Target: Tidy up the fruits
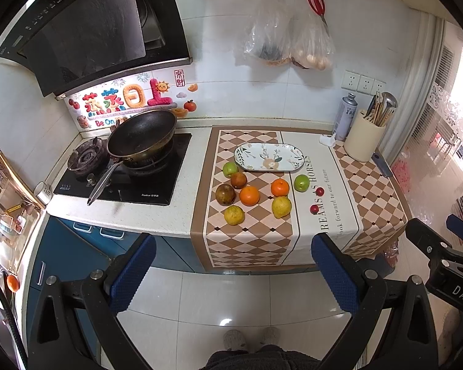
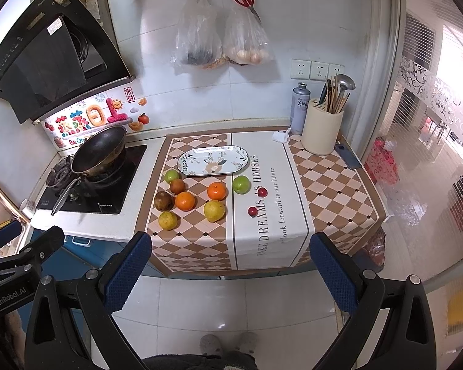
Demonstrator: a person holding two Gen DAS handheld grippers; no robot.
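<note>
Both hand-held grippers are held out over the floor in front of the counter (image 1: 182,215), well apart from the fruit. The left hand-held gripper (image 1: 233,274) is seen at the bottom of the left wrist view with jaws spread wide, nothing between them. The right hand-held gripper (image 2: 230,273) is seen at the bottom of the right wrist view, likewise spread wide and empty.

A checkered cloth (image 1: 376,194) is laid over the counter at frame centre. An oval patterned plate (image 1: 270,157) is set on it toward the wall; no fruit is seen in it. The fruits are laid loose on the cloth just below the plate: a green apple (image 1: 230,169) at the plate's lower left, a second green apple (image 1: 302,182) at its lower right, two brown fruits (image 1: 238,180) close together at the left, two oranges (image 1: 249,195) in the middle, two yellow fruits (image 1: 281,207) nearest the counter edge, and two small red fruits (image 1: 319,191) on the lettered white band.

A cream utensil holder (image 1: 363,137) is seen at the right rear, filled with chopsticks and a ladle; a grey can (image 1: 345,117) stands just beside it. Two clear bags (image 1: 288,34) are hung on the wall at the upper centre, one with pale round items, the other's contents unclear. A black wok (image 1: 142,134) is seen on the stove at the left.
</note>
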